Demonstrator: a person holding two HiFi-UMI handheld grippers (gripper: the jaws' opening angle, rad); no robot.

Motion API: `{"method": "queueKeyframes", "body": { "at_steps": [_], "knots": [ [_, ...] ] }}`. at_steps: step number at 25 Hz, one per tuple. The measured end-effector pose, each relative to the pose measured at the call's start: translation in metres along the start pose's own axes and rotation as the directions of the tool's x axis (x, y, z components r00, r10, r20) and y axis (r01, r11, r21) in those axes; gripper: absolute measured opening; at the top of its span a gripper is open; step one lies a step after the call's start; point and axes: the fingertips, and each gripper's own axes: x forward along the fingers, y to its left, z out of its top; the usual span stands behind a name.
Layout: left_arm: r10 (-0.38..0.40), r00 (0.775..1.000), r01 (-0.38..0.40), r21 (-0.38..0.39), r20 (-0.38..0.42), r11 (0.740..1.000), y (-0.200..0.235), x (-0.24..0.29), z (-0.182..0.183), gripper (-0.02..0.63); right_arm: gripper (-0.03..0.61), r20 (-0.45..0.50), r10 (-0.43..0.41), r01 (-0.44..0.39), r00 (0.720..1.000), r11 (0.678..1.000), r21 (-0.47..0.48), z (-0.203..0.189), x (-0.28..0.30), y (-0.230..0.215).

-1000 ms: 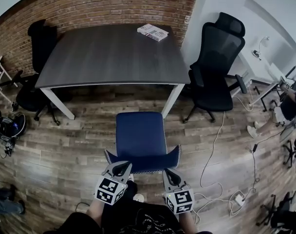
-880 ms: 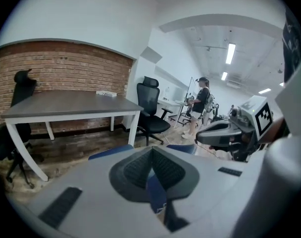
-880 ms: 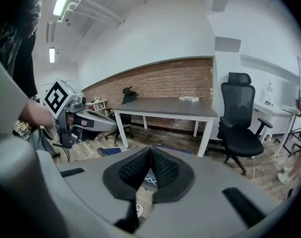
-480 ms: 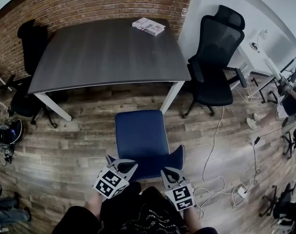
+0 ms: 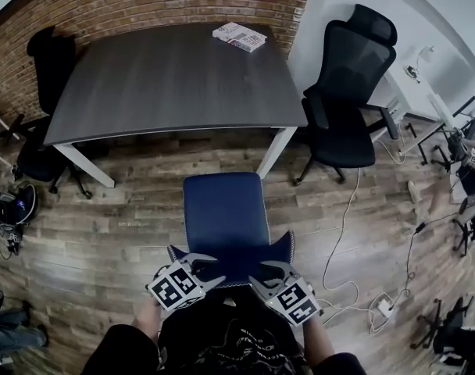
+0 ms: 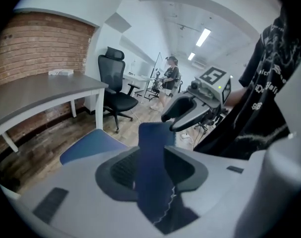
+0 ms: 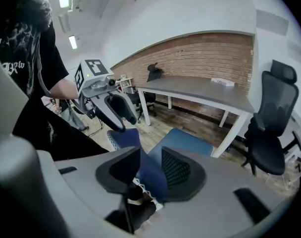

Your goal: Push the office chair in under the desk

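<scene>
The left gripper (image 5: 205,266) and right gripper (image 5: 269,274) have just been opening and straddle the chair (image 5: 224,213) backrest without clamping it; the chair stands just before the surface (image 5: 167,84), so an uneven push may swing it against the leg (image 5: 273,155).

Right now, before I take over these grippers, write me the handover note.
Left gripper: jaws have just been opening, chair backrest between them, not clamped.
Right gripper: the same, at the backrest's other end.
Blue chair: stands apart from the desk, seat not under it.
Done: both grippers placed at the backrest.
Left: grip or brace, then push the chair in under the desk.
</scene>
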Motion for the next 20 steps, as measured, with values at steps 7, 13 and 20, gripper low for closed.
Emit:
{"method": "queueKeyframes", "body": {
  "at_steps": [7,13,20],
  "knots": [
    [-0.02,0.987,0.029,0.056,-0.158,0.998,-0.015,0.003,-0.02,0.258,0.207,-0.137,0.178,-0.201,0.974,0.964,-0.176,-0.01,0.007,0.013],
    [0.018,0.946,0.03,0.142,-0.325,0.989,-0.016,0.007,-0.048,0.29,0.238,-0.317,0.238,-0.336,0.918,0.891,-0.305,-0.035,0.015,0.029],
    [0.08,0.896,0.038,0.254,-0.437,0.966,-0.013,0.023,-0.077,0.305,0.25,-0.422,0.204,-0.376,0.883,0.847,-0.377,-0.062,0.033,0.03]
  ]
}}
